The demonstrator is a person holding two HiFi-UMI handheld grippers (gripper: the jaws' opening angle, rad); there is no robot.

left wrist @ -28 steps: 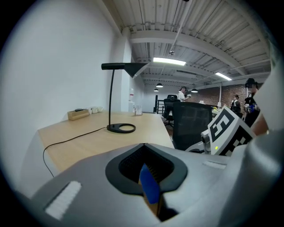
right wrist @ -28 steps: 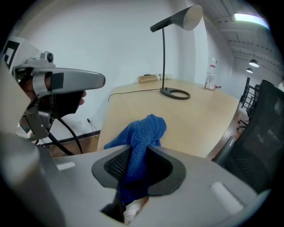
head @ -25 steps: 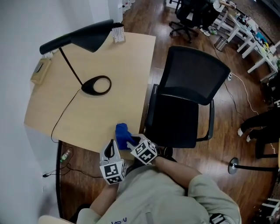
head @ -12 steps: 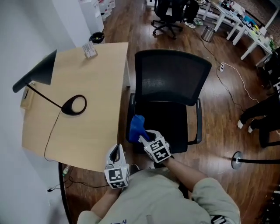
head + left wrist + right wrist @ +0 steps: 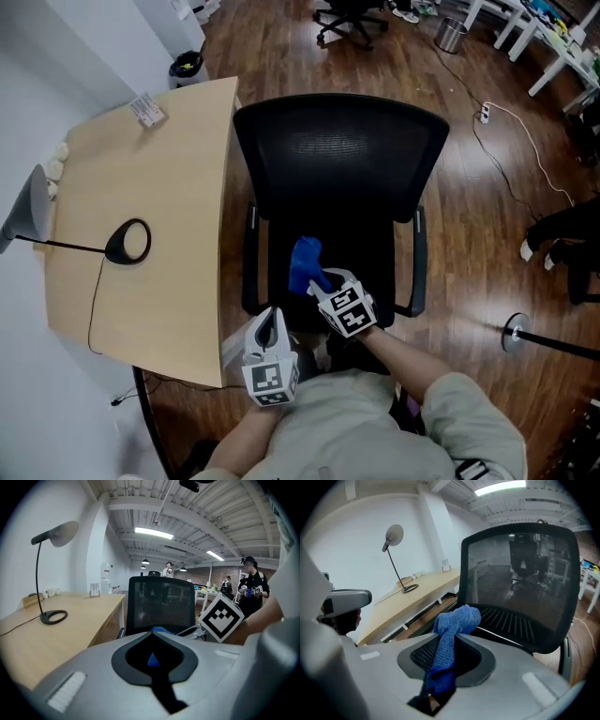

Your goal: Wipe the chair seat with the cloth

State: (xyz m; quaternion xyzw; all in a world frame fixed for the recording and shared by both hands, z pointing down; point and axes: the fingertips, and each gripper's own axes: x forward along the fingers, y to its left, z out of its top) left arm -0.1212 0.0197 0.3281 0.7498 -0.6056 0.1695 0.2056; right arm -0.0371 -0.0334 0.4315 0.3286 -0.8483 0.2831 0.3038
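A black office chair with a mesh back [image 5: 342, 150] stands right in front of me, its seat [image 5: 375, 258] dark and flat. My right gripper [image 5: 322, 284] is shut on a blue cloth [image 5: 305, 264] and holds it over the front left part of the seat. In the right gripper view the cloth [image 5: 451, 634] hangs bunched between the jaws, with the chair back [image 5: 520, 573] beyond. My left gripper [image 5: 270, 325] is shut and holds nothing, low at the seat's front left corner. In the left gripper view its closed tips [image 5: 151, 634] point at the chair back [image 5: 161, 604].
A light wooden desk [image 5: 159, 178] stands left of the chair, bearing a black lamp base [image 5: 127, 242] and its cord. Armrests [image 5: 419, 258] flank the seat. Another office chair [image 5: 352, 14], a white cable [image 5: 506, 122] and a floor stand [image 5: 516, 330] are on the wooden floor. People stand far off [image 5: 251, 581].
The right gripper has carried the blue cloth from the desk's edge rightward to over the chair seat. The view has swung from the desk to the chair. The left gripper followed alongside.
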